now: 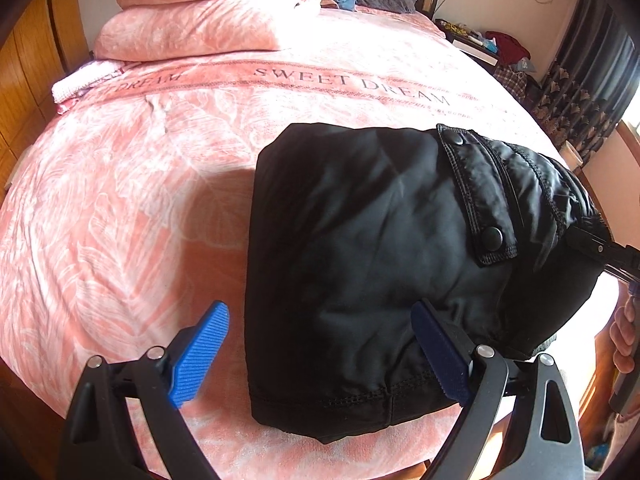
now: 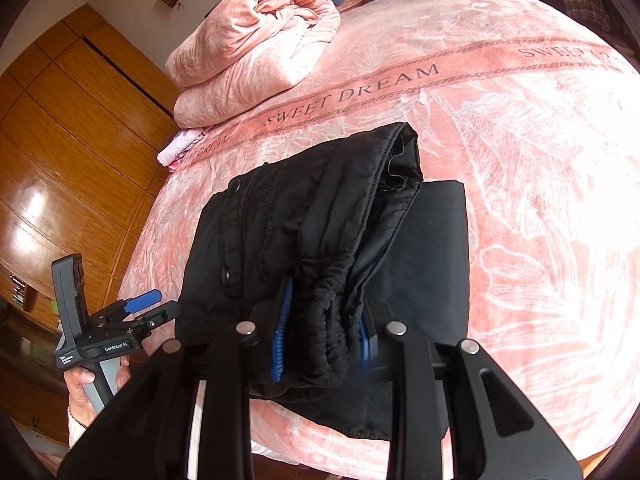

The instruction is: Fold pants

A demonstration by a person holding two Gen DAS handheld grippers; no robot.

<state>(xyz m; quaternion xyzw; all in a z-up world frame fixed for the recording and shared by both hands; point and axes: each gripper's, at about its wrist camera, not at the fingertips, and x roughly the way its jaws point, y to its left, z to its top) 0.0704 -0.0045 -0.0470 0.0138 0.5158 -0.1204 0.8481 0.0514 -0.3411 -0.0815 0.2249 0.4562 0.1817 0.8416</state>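
The black pants (image 1: 360,248) lie folded into a thick bundle near the close edge of the bed (image 1: 120,200), on its pink bedspread printed with "SWEET DREAM" (image 2: 352,94). A flap with two snap buttons (image 1: 491,238) faces up on the top layer. The right hand-held gripper (image 2: 322,338) is clamped on the gathered waistband end of the pants, its blue pads pressed into the fabric on both sides. The left hand-held gripper (image 1: 320,354) has its jaws spread wide apart at the near edge of the bundle, one pad (image 1: 200,354) over bare bedspread and the other over the cloth. Far on the bed sits a folded pink blanket (image 1: 200,12). Wooden wardrobe doors (image 2: 60,140) stand to the left.
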